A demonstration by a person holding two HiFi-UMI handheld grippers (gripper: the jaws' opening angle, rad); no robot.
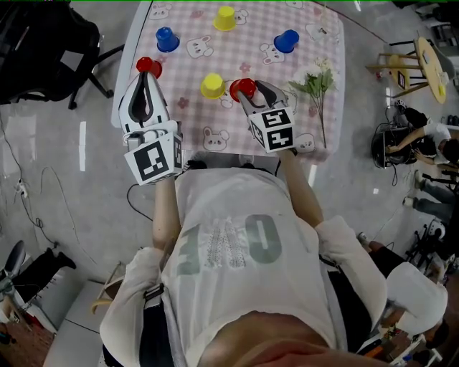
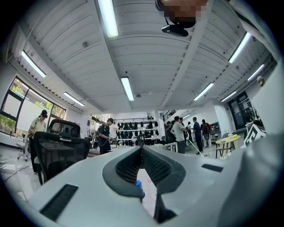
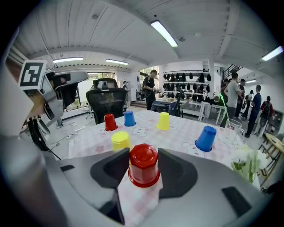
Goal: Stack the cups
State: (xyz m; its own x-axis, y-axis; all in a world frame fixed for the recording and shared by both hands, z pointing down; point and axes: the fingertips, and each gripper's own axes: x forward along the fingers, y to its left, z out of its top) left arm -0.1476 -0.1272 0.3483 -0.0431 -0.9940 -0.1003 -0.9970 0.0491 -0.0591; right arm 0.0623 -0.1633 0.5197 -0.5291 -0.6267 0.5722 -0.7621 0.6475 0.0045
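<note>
Six cups stand upside down on the pink checked table (image 1: 251, 57). In the head view a blue cup (image 1: 167, 39), a yellow cup (image 1: 225, 18) and another blue cup (image 1: 286, 41) are at the back. A red cup (image 1: 149, 66), a yellow cup (image 1: 212, 85) and a second red cup (image 1: 242, 87) stand nearer. My right gripper (image 1: 246, 92) (image 3: 143, 160) is shut on that second red cup (image 3: 143, 165), which rests on the cloth with a jaw at each side. My left gripper (image 1: 146, 76) (image 2: 142, 148) is shut and empty, its tip just short of the left red cup.
A flower sprig (image 1: 315, 84) lies on the table's right side, beside a clear glass (image 3: 234, 128). A black office chair (image 1: 43, 43) stands to the left of the table. People and a small yellow table (image 1: 429, 61) are to the right. Cables run over the floor.
</note>
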